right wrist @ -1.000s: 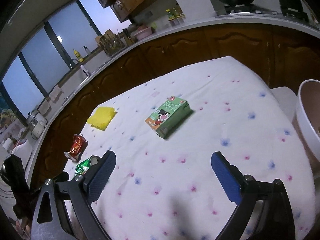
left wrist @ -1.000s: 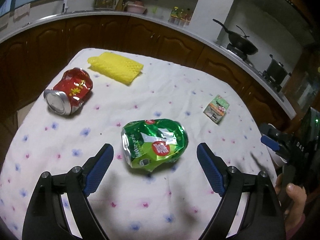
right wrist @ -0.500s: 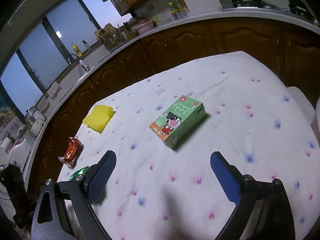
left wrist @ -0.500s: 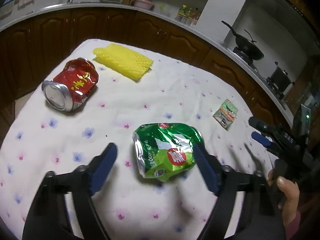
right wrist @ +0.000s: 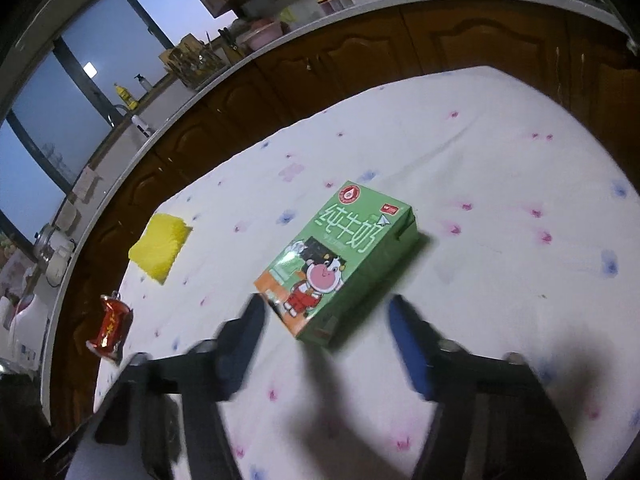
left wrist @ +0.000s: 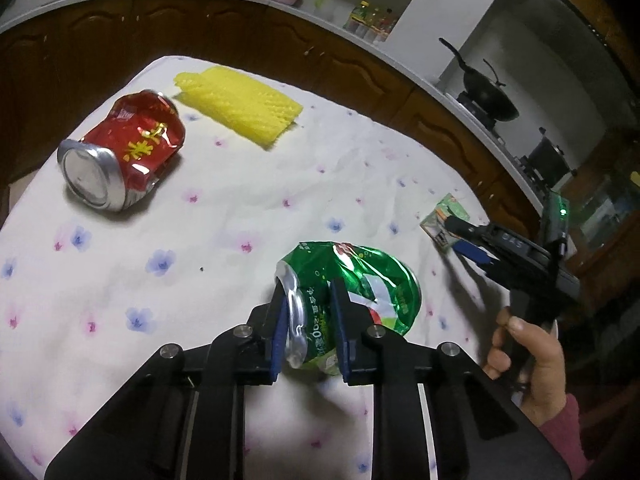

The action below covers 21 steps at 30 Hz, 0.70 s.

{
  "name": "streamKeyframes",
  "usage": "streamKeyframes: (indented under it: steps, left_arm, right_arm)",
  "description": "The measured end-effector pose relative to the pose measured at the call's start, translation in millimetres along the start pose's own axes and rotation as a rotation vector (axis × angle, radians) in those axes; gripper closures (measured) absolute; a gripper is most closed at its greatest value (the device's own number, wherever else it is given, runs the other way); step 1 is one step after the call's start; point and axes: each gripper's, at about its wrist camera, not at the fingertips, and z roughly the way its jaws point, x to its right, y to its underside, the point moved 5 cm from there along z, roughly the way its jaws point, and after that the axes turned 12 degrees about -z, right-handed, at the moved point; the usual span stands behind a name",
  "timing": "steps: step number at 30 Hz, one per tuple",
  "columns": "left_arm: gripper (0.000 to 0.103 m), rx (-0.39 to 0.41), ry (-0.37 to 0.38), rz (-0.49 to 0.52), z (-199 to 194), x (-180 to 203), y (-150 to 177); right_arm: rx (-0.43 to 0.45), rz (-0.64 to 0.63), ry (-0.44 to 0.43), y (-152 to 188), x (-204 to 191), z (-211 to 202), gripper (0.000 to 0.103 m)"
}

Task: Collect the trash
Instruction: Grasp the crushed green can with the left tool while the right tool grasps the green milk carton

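Left tongs (left wrist: 310, 320) have closed onto green can (left wrist: 360, 292); milk carton (right wrist: 340, 256) clear only rightward.

Between the left claw (left wrist: 310, 320) fingers lies the crushed can (left wrist: 352, 300) on the desk (left wrist: 120, 280); another can (left wrist: 120, 156) lies ahead-left, the foam sleeve (left wrist: 240, 106) behind it. The carton (right wrist: 340, 256) lies just ahead of the right claw (right wrist: 328, 332).

i see glossy crumpled metal on the green can (left wrist: 352, 292), matt printed cloth on the table (left wrist: 280, 176), glossy card on the milk carton (right wrist: 340, 256).
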Motion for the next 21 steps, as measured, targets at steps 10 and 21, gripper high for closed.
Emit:
streamKeyframes:
  steps: [10, 21]
  left_arm:
    - [0.088, 0.020, 0.041, 0.025, -8.5, 16.4, -4.4]
    - [0.088, 0.049, 0.060, 0.004, -21.1, 9.2, -8.5]
  right_arm:
    - [0.044, -0.061, 0.001, -2.6, -9.2, -19.2, 0.103]
    - [0.032, -0.007, 0.136, -28.0, -14.9, -6.0, 0.028]
